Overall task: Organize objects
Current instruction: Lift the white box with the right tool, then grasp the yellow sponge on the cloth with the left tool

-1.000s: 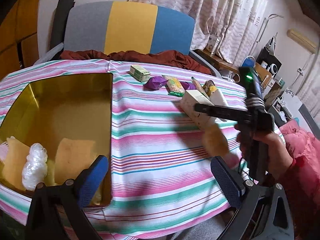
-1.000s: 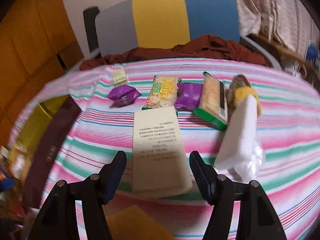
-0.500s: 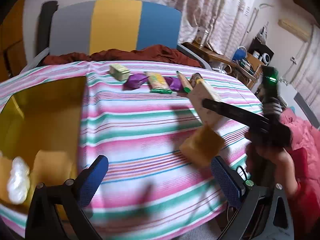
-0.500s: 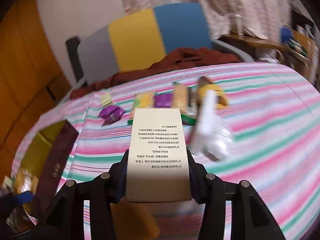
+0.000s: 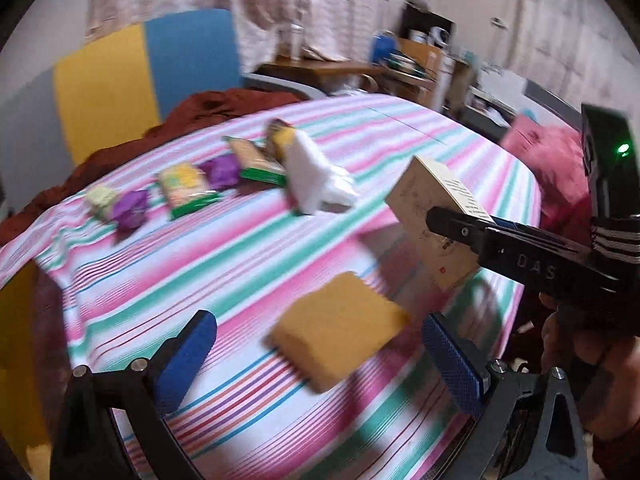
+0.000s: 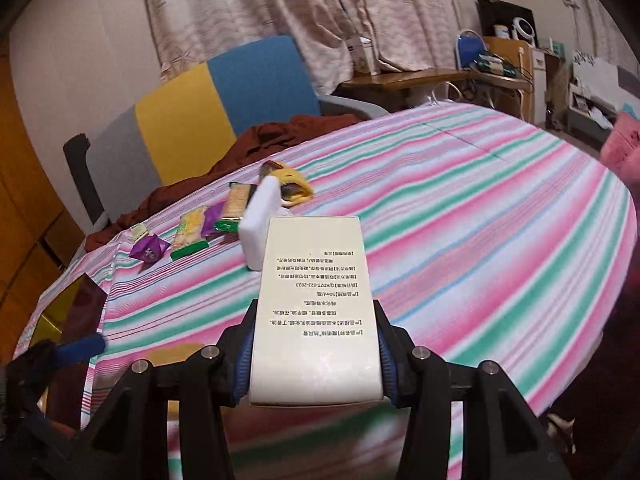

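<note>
worktop under a pink, green and white striped cloth [image 6: 480, 216], round-edged. behind it a grey, yellow and blue panelled chair back [image 6: 208, 104] with a rust-brown cloth [image 6: 256, 140] heaped at its foot; patterned curtains [image 6: 280, 8] and a cluttered wooden side desk [image 6: 432, 76] beyond.

right gripper [image 6: 316, 356]: fingers clamped on a tall cream cardboard box with printed text [image 6: 316, 304], held off the cloth. left gripper [image 5: 316, 354]: blue-padded fingers [image 5: 186, 356] wide apart, nothing between the pads; a flat ochre sponge-like block [image 5: 340, 328] lay on the cloth beyond them, blurred.

far side of worktop, a row: small pale green packet [image 5: 100, 198], purple wrapped sweet [image 5: 130, 210], yellow-green snack packet [image 5: 186, 188], second purple wrapper [image 5: 222, 170], green-edged cracker packet [image 5: 256, 162], white foam block in clear wrap [image 5: 316, 182], yellow-brown packet [image 5: 280, 136] behind it. gold-lined container [image 6: 56, 312] at left edge, mostly cut off.
</note>
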